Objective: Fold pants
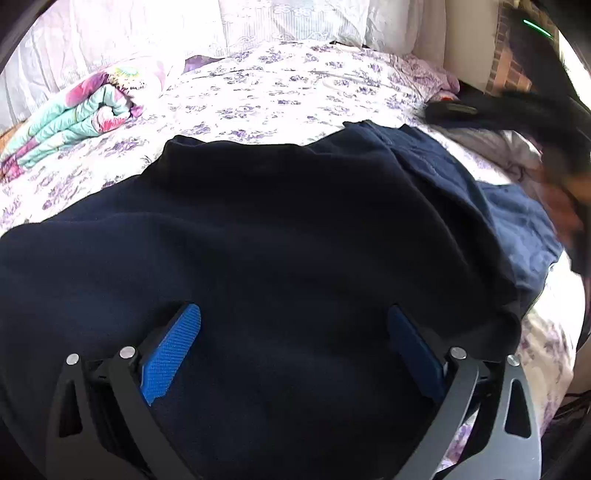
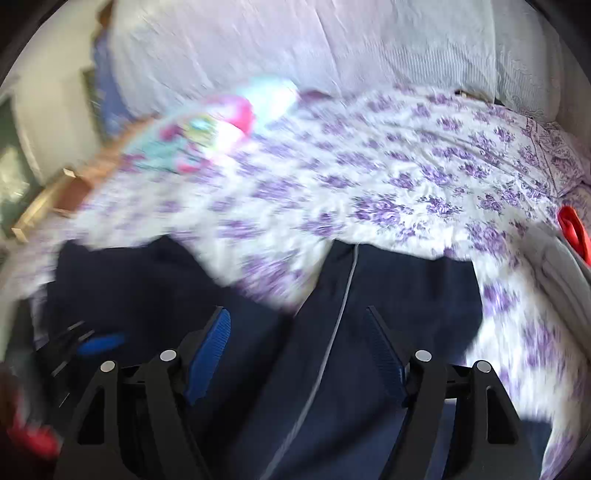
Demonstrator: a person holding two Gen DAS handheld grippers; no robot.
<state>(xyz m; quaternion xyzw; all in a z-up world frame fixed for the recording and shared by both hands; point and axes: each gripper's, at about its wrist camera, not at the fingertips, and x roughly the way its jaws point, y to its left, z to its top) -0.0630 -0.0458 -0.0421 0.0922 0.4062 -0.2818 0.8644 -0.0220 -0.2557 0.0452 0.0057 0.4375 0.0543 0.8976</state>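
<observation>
Dark navy pants (image 1: 280, 236) lie spread on a bed with a purple-flowered sheet (image 1: 280, 92). My left gripper (image 1: 293, 317) hovers over them with its blue pads wide apart and only flat cloth below. In the right wrist view the pants (image 2: 388, 288) show a thin white side stripe and a second dark part at the left. My right gripper (image 2: 297, 321) stands open above the striped part with nothing pinched. The other gripper (image 2: 99, 343) shows blurred at the lower left of the right wrist view.
A folded pastel quilt (image 1: 74, 118) lies at the bed's far left. White pillows (image 1: 288, 22) line the headboard. A dark blurred shape (image 1: 517, 110) crosses the right of the left wrist view. A red object (image 2: 572, 229) sits at the bed's right edge.
</observation>
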